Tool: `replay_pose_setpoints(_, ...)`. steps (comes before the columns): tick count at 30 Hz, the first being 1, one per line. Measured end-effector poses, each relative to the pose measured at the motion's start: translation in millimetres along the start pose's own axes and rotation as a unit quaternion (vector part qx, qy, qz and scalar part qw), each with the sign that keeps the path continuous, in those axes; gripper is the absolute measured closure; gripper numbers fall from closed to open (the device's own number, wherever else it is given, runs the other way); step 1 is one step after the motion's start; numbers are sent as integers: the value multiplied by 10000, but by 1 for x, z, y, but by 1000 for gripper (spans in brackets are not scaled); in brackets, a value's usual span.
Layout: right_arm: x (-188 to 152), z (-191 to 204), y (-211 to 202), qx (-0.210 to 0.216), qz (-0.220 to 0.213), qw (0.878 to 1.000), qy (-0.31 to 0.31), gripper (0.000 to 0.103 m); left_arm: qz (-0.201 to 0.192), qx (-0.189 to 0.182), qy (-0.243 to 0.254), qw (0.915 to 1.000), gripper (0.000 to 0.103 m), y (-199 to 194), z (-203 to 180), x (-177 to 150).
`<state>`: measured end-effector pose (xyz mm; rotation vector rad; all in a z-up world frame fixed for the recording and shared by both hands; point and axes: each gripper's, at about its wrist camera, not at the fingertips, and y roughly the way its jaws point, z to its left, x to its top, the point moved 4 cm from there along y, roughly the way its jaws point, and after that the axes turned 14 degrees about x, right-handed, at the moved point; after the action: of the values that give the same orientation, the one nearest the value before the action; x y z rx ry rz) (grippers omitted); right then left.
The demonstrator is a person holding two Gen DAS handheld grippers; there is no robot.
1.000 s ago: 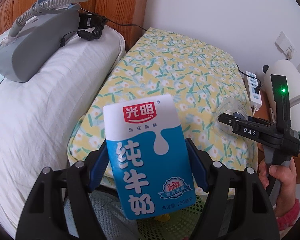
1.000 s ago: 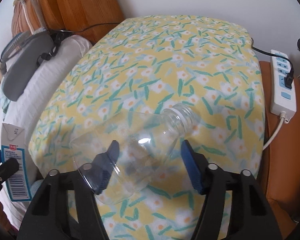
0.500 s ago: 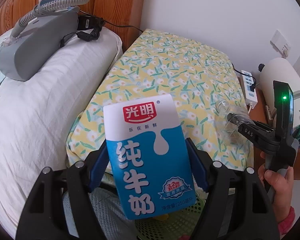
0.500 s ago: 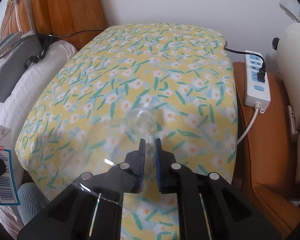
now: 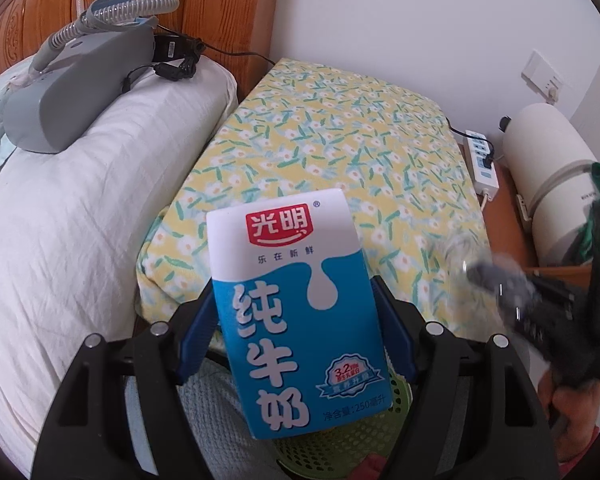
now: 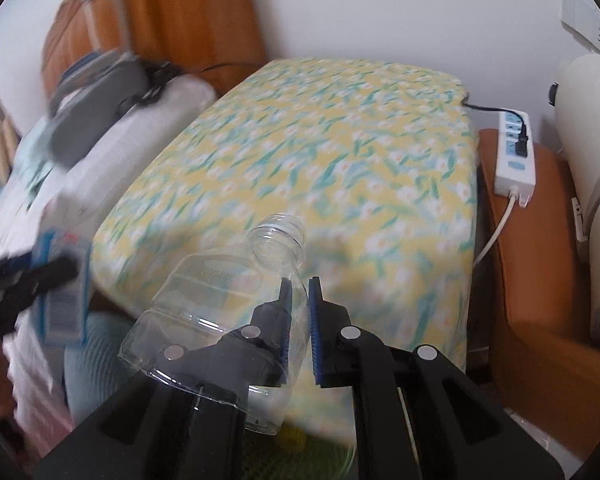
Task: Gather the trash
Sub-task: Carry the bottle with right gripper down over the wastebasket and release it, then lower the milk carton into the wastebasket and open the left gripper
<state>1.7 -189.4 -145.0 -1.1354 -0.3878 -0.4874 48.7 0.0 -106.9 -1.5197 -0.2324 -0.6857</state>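
Note:
My left gripper (image 5: pixel 296 332) is shut on a blue and white milk carton (image 5: pixel 296 304) and holds it upright above a green mesh basket (image 5: pixel 340 444). My right gripper (image 6: pixel 299 316) is shut on the wall of a clear, capless plastic bottle (image 6: pixel 220 300), pinching it flat, with the bottle's neck pointing up and away. The bottle hangs in front of the flowered yellow pillow (image 6: pixel 320 140). In the left wrist view the right gripper (image 5: pixel 540 300) is blurred at the right edge. In the right wrist view the carton (image 6: pixel 62 292) shows blurred at the left.
A white pillow (image 5: pixel 80 208) with a grey device (image 5: pixel 76 92) and hose lies at the left, against a wooden headboard (image 5: pixel 204 12). A white power strip (image 6: pixel 516 156) lies on an orange-brown stand (image 6: pixel 540 280). A cream cylinder-shaped appliance (image 5: pixel 552 176) stands at the right.
The right gripper closed on the bottle, then lifted it back and down off the flowered pillow. The left gripper has kept hold of the carton and drawn back slightly.

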Motion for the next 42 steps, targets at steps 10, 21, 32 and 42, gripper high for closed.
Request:
replay_pose_setpoints(10, -122, 38, 40, 562, 1500, 9865, -333, 94, 39, -100, 351, 9993, 33, -8, -8, -47)
replay_pose_setpoints(21, -157, 16, 86, 272, 2032, 9783, -300, 33, 230, -64, 469, 9986, 33, -7, -10, -83)
replay_pose_setpoints(32, -118, 5, -17, -6, 734, 9971, -195, 14, 784, -327, 1016, 9912, 33, 16, -36, -127)
replay_pose_setpoints(42, -102, -3, -27, -161, 552, 9982, -149, 9, 1291, -466, 1188, 9834, 32, 42, -56, -160)
